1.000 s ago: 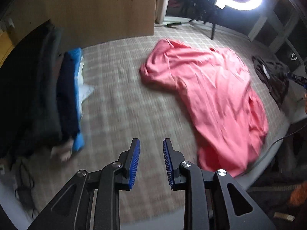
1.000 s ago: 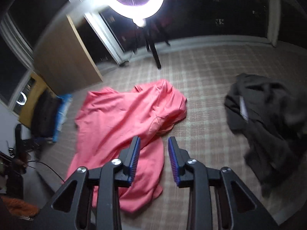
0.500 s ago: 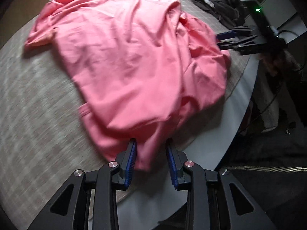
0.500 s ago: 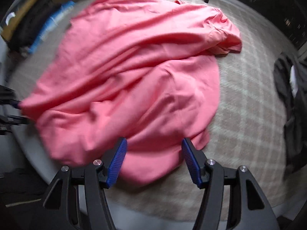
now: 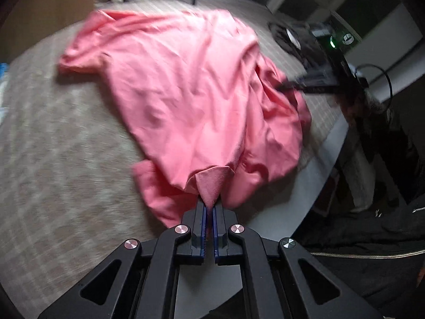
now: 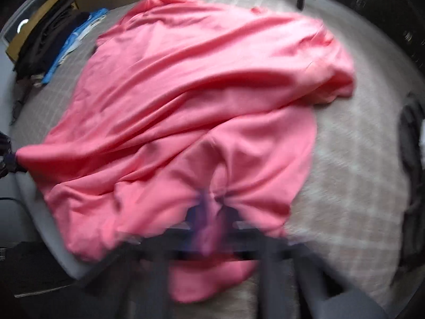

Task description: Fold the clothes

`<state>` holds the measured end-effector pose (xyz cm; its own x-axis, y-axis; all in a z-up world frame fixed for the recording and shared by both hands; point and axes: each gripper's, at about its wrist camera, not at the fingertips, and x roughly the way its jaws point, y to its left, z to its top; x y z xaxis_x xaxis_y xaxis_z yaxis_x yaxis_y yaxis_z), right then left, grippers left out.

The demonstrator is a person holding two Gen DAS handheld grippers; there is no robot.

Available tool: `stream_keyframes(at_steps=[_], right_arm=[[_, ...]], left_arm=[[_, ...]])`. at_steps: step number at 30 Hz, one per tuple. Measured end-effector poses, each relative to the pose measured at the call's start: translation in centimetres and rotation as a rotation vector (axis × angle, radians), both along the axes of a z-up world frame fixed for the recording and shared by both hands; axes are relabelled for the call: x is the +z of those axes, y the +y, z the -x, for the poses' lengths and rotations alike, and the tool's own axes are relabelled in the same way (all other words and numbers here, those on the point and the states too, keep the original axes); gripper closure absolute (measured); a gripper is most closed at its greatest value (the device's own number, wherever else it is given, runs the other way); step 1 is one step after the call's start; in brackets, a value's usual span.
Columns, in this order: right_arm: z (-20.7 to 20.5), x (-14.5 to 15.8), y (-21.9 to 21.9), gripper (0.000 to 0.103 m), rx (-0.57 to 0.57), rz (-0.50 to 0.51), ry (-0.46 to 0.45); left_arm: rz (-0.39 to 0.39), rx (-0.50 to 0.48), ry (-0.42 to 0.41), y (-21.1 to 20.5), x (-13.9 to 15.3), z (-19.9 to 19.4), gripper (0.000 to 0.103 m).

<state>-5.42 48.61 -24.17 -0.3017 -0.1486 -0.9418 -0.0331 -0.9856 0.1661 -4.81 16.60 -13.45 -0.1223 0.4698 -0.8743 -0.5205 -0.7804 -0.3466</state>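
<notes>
Gripping a corner of the crumpled pink fabric garment, the left gripper has its blue-lined fingers drawn narrow, with a tongue of the cloth pinched between them at the near edge of the desk, which carries a beige checked cover. The right gripper appears heavily blurred in its own view; its fingers seem closed on a gathered bunch of the same garment, since the fabric puckers radially toward them, though the blur limits certainty. The left wrist view also shows the right gripper at the garment's far right edge. The garment lies spread across the middle of the desk, creased in long diagonal ridges, with one layer lapped over another and the hem hanging slightly past the desk rim. No neat fold lines or squared edges are visible, so the garment is judged unfolded and unflattened at this stage; smoothing and all folds remain outstanding. A dark bunched garment lies at the right of the desk, and a stack of dark and blue fabric items sits at the far left.
</notes>
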Motion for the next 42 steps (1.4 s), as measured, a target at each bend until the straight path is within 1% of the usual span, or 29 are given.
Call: stream_keyframes(at_steps=[1,4,6,8,10,11,13,14,15,16,17,18,20,21,24,25,26,27,28,31,33,34,35,36,37,38,39,41,42], right_arm=[[-0.5,0.8,0.6,0.101,-0.029,0.057,0.026],[-4.3,5.7,5.7,0.101,-0.195,0.271,0.213],[-6.9,8.7,9.1,0.101,-0.308,0.403,0.333],[-9.1,8.9,12.8,0.101,-0.462,0.379,0.371],[-9.7,6.9,15.9,0.1,-0.608,0.263,0.261],[-9.8,6.0,16.9,0.097,-0.658,0.211,0.213],[-8.2,5.2,14.4,0.097,-0.567,0.169,0.187],[-7.4,4.8,13.1,0.092,-0.522,0.148,0.173],[-6.6,4.3,11.9,0.075,-0.476,0.128,0.16],[-5.8,3.9,10.6,0.064,-0.431,0.107,0.147],[-5.0,3.5,9.3,0.045,-0.385,0.086,0.133],[-4.2,3.0,8.1,0.042,-0.34,0.066,0.12],[-2.6,2.2,5.6,0.042,-0.249,0.024,0.093],[-1.8,1.8,4.3,0.042,-0.203,0.004,0.08],[0.6,0.5,0.5,0.043,-0.066,-0.057,0.04],[1.4,0.0,-0.7,0.051,-0.021,-0.078,0.026],[2.0,-0.2,-1.6,0.098,0.01,-0.078,0.017],[1.6,0.3,-0.3,0.101,-0.023,0.015,0.027],[1.1,0.9,1.0,0.101,-0.06,0.097,0.043],[-1.7,4.8,6.2,0.101,-0.212,0.203,0.181],[-2.9,5.9,10.3,0.099,-0.344,0.239,0.214],[-2.9,5.8,11.5,0.097,-0.379,0.221,0.196],[-2.9,5.7,11.5,0.09,-0.379,0.186,0.174],[-2.9,5.6,11.6,0.079,-0.378,0.15,0.151],[-2.9,5.5,11.6,0.073,-0.374,0.117,0.133],[-3.3,5.5,11.1,0.058,-0.352,0.096,0.132],[-3.7,5.2,10.6,0.048,-0.328,0.075,0.129],[-5.0,4.3,10.0,0.046,-0.285,0.044,0.108],[-5.6,3.8,9.7,0.046,-0.265,0.031,0.095]], left_arm=[[-0.004,0.026,0.015,-0.9,0.9,0.0,0.1],[-0.01,0.099,0.077,-3.3,4.6,0.2,0.1],[0.006,0.104,0.115,-3.2,6.1,1.0,0.1],[0.023,0.093,0.136,-2.4,6.7,2.1,0.099],[0.039,0.1,0.125,-0.5,5.2,4.8,0.097],[0.051,0.09,0.115,0.4,4.5,5.7,0.096],[0.098,0.069,0.101,1.6,3.0,7.1,0.095],[0.105,0.068,0.089,1.8,2.6,7.4,0.095],[0.097,0.061,0.085,1.7,2.6,7.2,0.095],[0.087,0.053,0.083,1.6,2.6,6.9,0.095],[0.077,0.044,0.08,1.5,2.7,6.6,0.095],[0.086,0.047,0.079,1.4,2.7,6.3,0.095],[0.099,0.059,0.074,0.7,2.7,5.8,0.095],[0.102,0.072,0.072,0.0,2.7,5.5,0.09],[0.115,0.112,0.065,-1.8,2.8,4.7,0.088],[0.119,0.119,0.06,-2.3,2.6,4.3,0.087],[0.123,0.125,0.055,-2.8,2.4,3.9,0.086],[0.127,0.131,0.05,-3.3,2.2,3.5,0.084],[0.133,0.128,0.044,-3.5,1.9,3.2,0.082],[0.14,0.11,0.025,-3.5,0.6,2.3,0.081],[0.137,0.076,0.019,-2.3,-0.2,2.2,0.078],[0.156,0.049,0.03,-1.2,-0.7,2.3,0.072],[0.176,0.02,0.043,-0.1,-1.2,2.4,0.07],[0.17,0.001,0.037,0.7,-1.5,2.4,0.068],[0.162,-0.017,0.029,1.4,-1.7,2.4,0.068],[0.154,-0.036,0.021,2.2,-2.0,2.3,0.068],[0.145,-0.054,0.013,3.0,-2.2,2.3,0.068],[0.129,-0.091,-0.003,4.5,-2.7,2.3,0.065],[0.142,-0.1,-0.01,5.0,-3.3,2.4,0.061]])
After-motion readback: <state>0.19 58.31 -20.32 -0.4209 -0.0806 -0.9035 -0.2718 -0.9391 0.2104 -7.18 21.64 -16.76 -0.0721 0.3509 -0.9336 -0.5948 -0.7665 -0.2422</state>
